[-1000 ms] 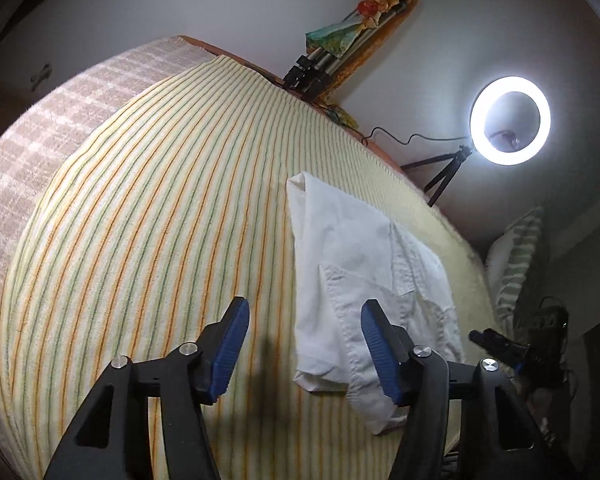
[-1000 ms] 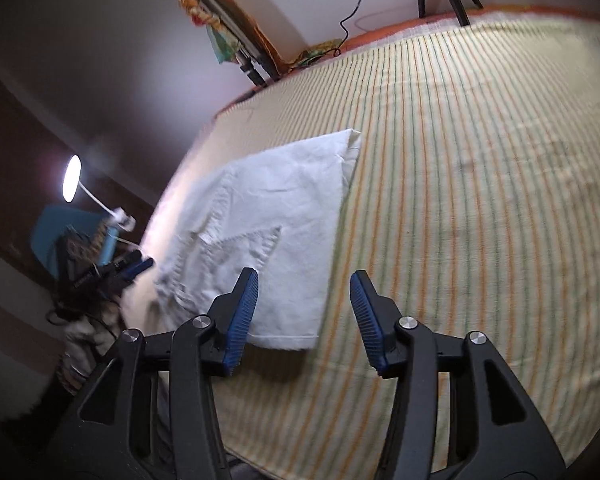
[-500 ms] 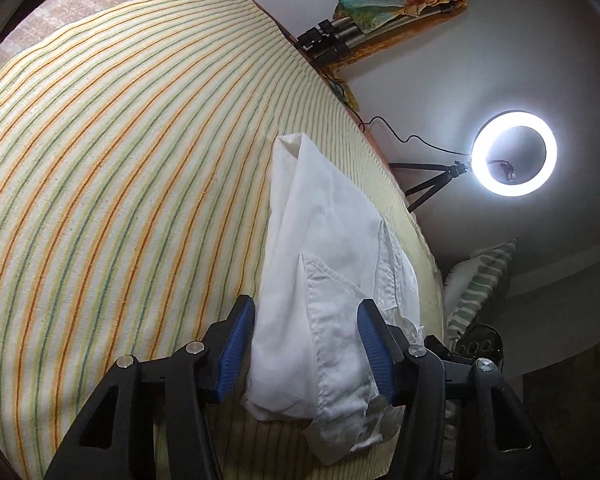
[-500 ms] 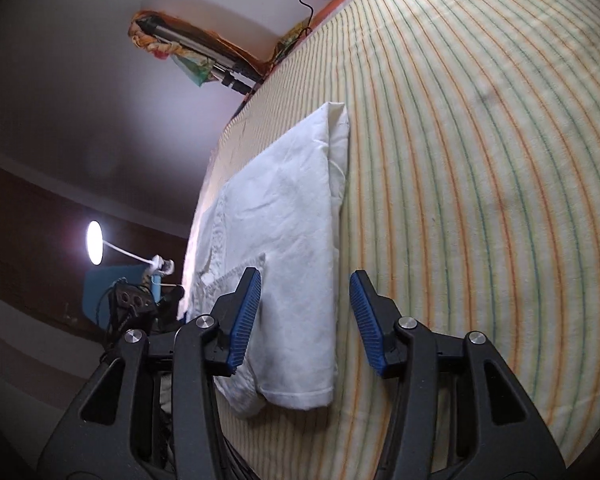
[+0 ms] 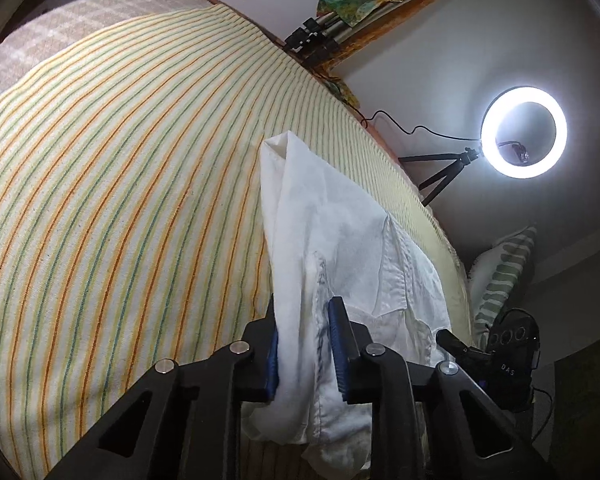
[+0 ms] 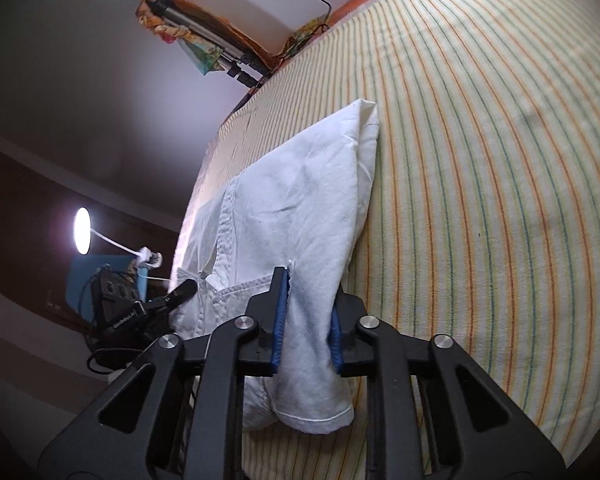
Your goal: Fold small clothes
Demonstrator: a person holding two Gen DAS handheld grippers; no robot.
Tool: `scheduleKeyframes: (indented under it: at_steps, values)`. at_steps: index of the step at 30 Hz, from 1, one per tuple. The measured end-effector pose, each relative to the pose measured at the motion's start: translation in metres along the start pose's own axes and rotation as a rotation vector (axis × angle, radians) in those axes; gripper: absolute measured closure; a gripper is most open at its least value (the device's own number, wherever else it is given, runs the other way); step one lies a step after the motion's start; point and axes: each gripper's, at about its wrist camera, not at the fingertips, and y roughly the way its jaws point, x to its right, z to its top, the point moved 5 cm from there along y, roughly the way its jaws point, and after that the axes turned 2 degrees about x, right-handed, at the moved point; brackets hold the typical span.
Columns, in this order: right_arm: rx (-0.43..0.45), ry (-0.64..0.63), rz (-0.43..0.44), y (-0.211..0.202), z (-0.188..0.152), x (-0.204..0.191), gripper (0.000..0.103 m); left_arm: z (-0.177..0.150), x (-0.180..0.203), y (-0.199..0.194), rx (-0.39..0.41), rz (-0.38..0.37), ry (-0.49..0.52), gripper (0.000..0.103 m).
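A small white shirt point(image 5: 332, 232) lies partly folded on the striped bedspread point(image 5: 120, 200), its collar toward the bed's edge. In the left wrist view my left gripper point(image 5: 305, 344) is closing, its blue pads pinching a bunched fold of the white cloth near the shirt's near end. In the right wrist view the same white shirt point(image 6: 300, 200) stretches away from me, and my right gripper point(image 6: 306, 320) is closing too, its pads squeezing the near hem corner, which hangs down below the jaws.
A lit ring light on a small tripod point(image 5: 522, 132) stands beyond the bed. Folded tripods point(image 5: 324, 38) lean on the wall. A striped pillow point(image 5: 500, 268) and a black device point(image 5: 508, 344) sit past the bed's edge. A desk lamp point(image 6: 82, 230) glows at left.
Both grippers moved forward and down onto the shirt's near end. Their jaws went from wide open to pinched on the white cloth, which now bunches up between the pads.
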Motion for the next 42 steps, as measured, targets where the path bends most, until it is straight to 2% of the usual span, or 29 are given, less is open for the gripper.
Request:
scheduleKeyframes:
  at_steps: [2, 9, 25, 34, 42]
  values:
    - [0.008, -0.045, -0.027, -0.004, 0.002, -0.010, 0.088, 0.000, 0.007, -0.004, 0.014, 0.004, 0.024, 0.090]
    - [0.028, -0.185, -0.087, -0.020, 0.003, -0.041, 0.090, -0.004, 0.040, -0.017, 0.044, 0.028, 0.156, 0.094]
    - [0.106, -0.293, -0.159, -0.091, 0.023, -0.050, 0.090, -0.011, 0.113, -0.010, 0.047, -0.023, 0.277, 0.094]
    - [0.148, -0.330, -0.216, -0.135, 0.056, -0.030, 0.090, -0.009, 0.178, 0.031, 0.024, -0.044, 0.362, 0.095]
    - [0.193, -0.329, -0.279, -0.178, 0.100, 0.019, 0.090, -0.012, 0.256, 0.104, -0.008, -0.063, 0.456, 0.095]
